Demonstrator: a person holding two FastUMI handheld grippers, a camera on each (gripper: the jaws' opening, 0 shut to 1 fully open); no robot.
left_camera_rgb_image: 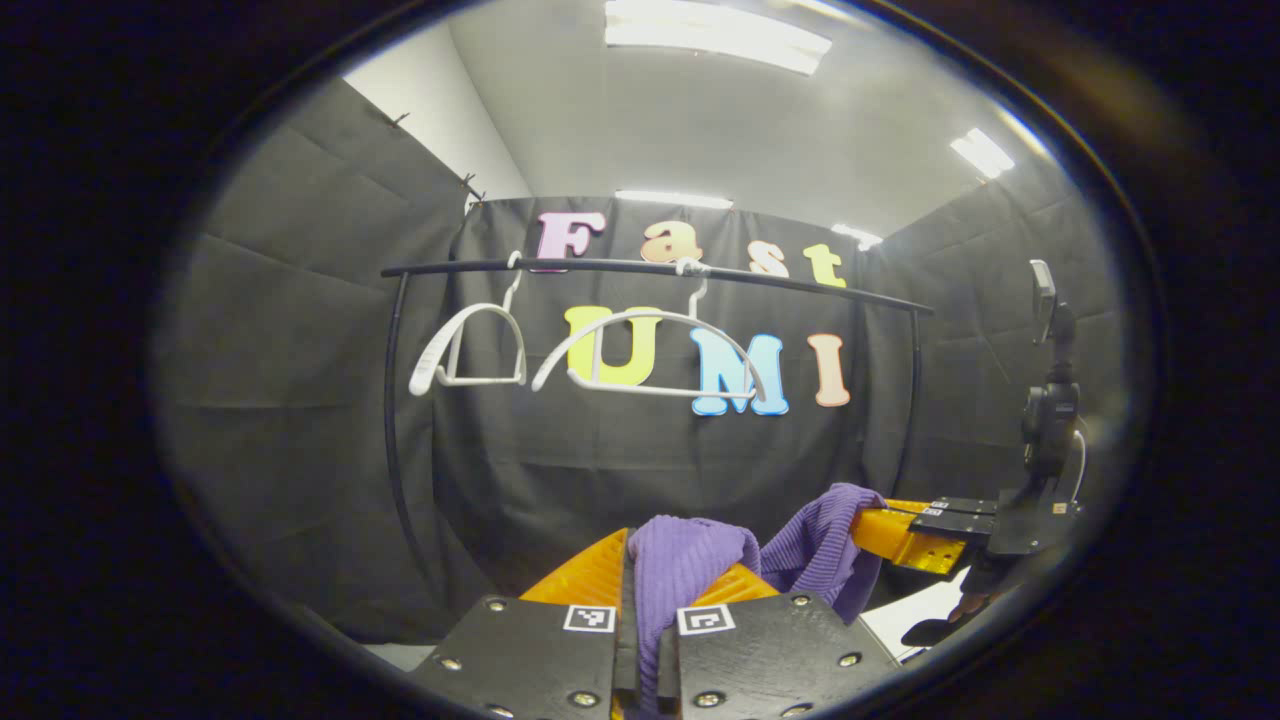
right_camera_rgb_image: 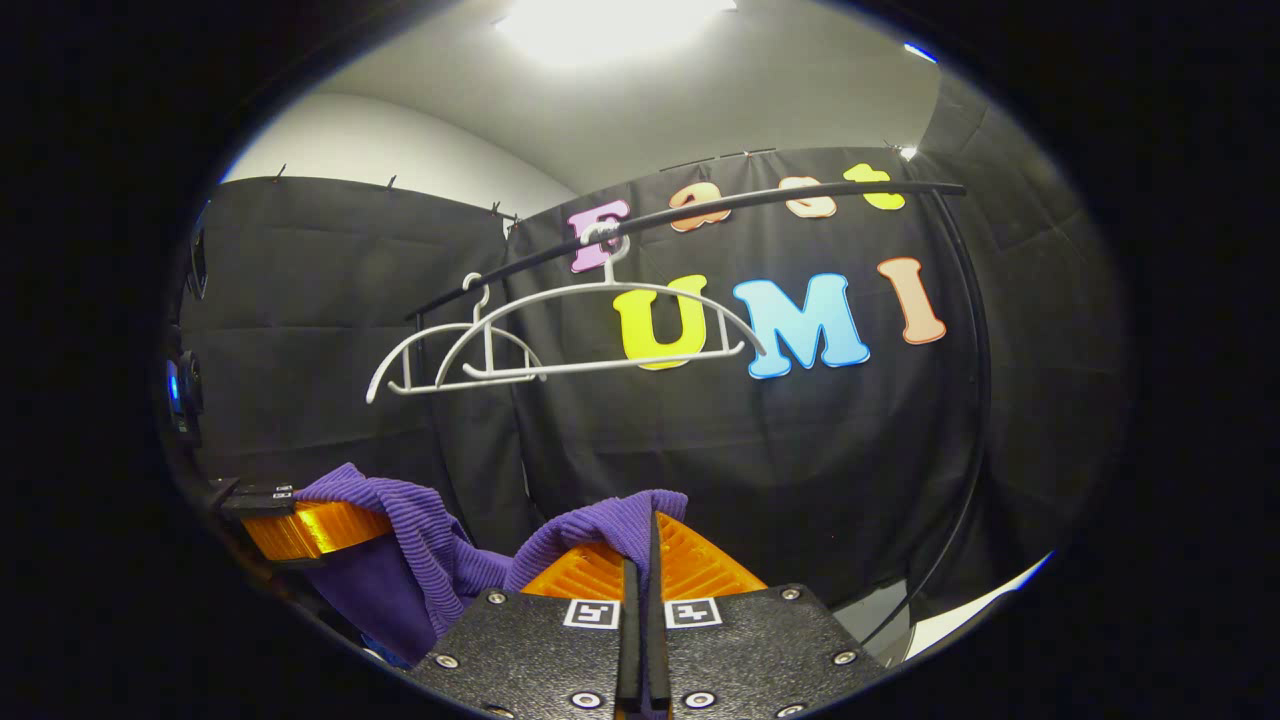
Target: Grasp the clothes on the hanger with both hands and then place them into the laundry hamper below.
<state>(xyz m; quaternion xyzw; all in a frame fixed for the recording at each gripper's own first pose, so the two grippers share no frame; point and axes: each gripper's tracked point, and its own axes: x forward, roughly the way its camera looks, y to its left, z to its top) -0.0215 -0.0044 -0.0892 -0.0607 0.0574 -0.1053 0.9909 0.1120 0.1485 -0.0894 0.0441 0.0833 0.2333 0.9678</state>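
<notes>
Garment: purple knit top [left_camera_rgb_image: 690, 565], off the hangers, slung between both claws, well below the rail [left_camera_rgb_image: 650, 268].
Left claw [left_camera_rgb_image: 645, 590]: clamped on a bunched fold of the knit; cloth squeezed up between the fingers in left gripper view. Seen from right gripper view at lower left of the rail [right_camera_rgb_image: 300, 530], cloth draped over it.
Right claw [right_camera_rgb_image: 640, 560]: closed tight on a thin edge of the knit, fold lying over the fingertips. From left gripper view, off to lower right of the rail [left_camera_rgb_image: 905, 540], cloth gathered at its tip.
Hangers: two white hangers [left_camera_rgb_image: 655, 355] bare on the rail; nearer one [right_camera_rgb_image: 600, 335] and a second further left along the rail [right_camera_rgb_image: 440, 365].
Hamper: not visible; judged to sit below the rail, under the claws.
Step in hand: carrying the top down to the hamper.
Doing it well: keep both grips shut, lower both together and level so the slack between them sags first into the opening; bring claws slightly inward to stop sleeves catching the rim; release only once most of the cloth is judged inside.
Risk: right claw's hold looks thin, may slip if tugged sideways.
</notes>
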